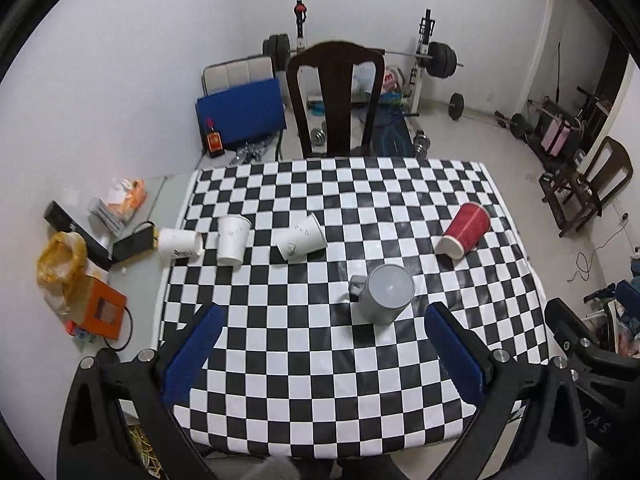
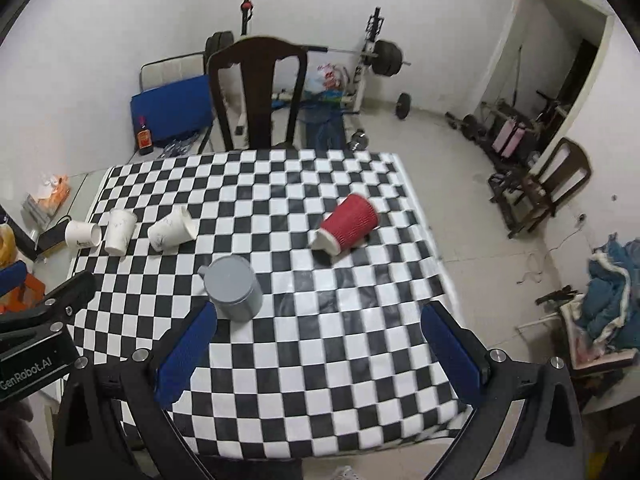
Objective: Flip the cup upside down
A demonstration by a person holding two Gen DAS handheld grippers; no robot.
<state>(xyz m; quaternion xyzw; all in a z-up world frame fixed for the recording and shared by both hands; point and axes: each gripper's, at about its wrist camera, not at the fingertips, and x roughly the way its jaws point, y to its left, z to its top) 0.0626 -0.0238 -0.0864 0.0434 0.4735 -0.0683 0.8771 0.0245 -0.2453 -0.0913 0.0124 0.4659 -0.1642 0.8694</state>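
A grey mug [image 1: 385, 293] stands upside down on the checkered table [image 1: 304, 344], handle to the left; it also shows in the right wrist view [image 2: 235, 289]. A red ribbed paper cup [image 1: 464, 230] lies on its side at the right, also in the right wrist view [image 2: 347, 223]. Three white paper cups sit at the left: one on its side at the table edge [image 1: 179, 243], one upside down [image 1: 233, 240], one tipped over [image 1: 301, 237]. My left gripper [image 1: 320, 344] is open and empty above the near table. My right gripper [image 2: 318, 344] is open and empty.
A dark wooden chair [image 1: 334, 96] stands at the table's far side. A side surface at the left holds an orange box [image 1: 102, 310], a yellow bag [image 1: 60, 264] and small items. Weights and a barbell rack [image 1: 430, 56] stand behind. Another chair [image 1: 592, 184] stands at the right.
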